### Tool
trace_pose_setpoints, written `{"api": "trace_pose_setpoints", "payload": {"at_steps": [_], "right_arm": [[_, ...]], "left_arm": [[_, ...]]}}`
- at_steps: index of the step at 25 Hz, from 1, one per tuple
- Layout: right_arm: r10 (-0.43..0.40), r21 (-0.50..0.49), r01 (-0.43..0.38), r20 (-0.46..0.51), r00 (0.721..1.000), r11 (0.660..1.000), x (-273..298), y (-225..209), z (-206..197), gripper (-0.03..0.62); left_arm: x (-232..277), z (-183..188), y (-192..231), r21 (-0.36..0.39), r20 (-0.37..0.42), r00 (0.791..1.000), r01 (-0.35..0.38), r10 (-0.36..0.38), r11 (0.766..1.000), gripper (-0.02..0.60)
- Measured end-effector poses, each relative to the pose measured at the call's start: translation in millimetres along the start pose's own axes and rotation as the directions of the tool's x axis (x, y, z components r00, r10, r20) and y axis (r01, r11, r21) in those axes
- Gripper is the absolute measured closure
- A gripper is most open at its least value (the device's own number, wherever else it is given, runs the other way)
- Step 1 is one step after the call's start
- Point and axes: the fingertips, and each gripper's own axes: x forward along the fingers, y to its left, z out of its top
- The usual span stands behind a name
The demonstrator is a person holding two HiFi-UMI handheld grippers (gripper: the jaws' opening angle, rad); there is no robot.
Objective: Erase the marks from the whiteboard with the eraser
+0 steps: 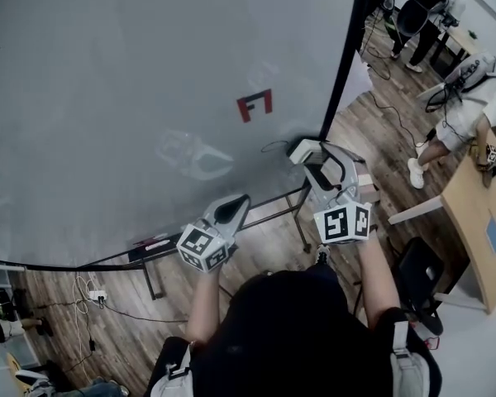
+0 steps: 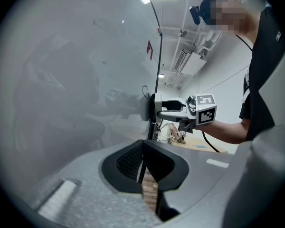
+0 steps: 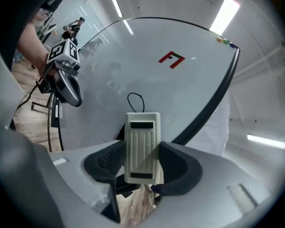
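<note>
The right tool (image 3: 141, 164) is clamped on the eraser (image 3: 142, 146), its two dark jaws pressing the sides of the pale, ribbed block. The eraser stands upright between them, and its top end reaches past the jaw tips. In the left gripper view, the eraser's face looks to be touching the whiteboard (image 1: 107, 98) close to the board's black edge (image 1: 347, 56), though I cannot be sure of the contact.

Just beyond the eraser's top end, a thin black loop (image 3: 135, 101) is drawn on the grey surface. Further up the board from the right tool sits a red mark (image 1: 255, 104) made of angular strokes, well apart from the eraser.

The left tool (image 1: 236, 208) hangs to the left of the right tool and a little lower. Its jaws are drawn together at the tips with nothing between them, and wood floor (image 1: 264, 238) shows through the narrow gap beneath. It points toward the board near the lower edge and is clear of both marks.

Beyond the right tool, past the board's edge, a wooden worktop (image 1: 479, 222) stands on the floor. Other people (image 1: 471, 98) are further back.
</note>
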Motion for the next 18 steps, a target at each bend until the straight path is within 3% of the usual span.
{"api": "trace_pose_setpoints", "payload": {"at_steps": [18], "right_arm": [[-0.061, -0.117, 0.054, -0.053, 0.997, 0.992, 7, 5, 31, 0.365]], "left_arm": [[-8, -3, 12, -0.004, 0.011, 0.999, 0.039, -0.039, 0.999, 0.571]]}}
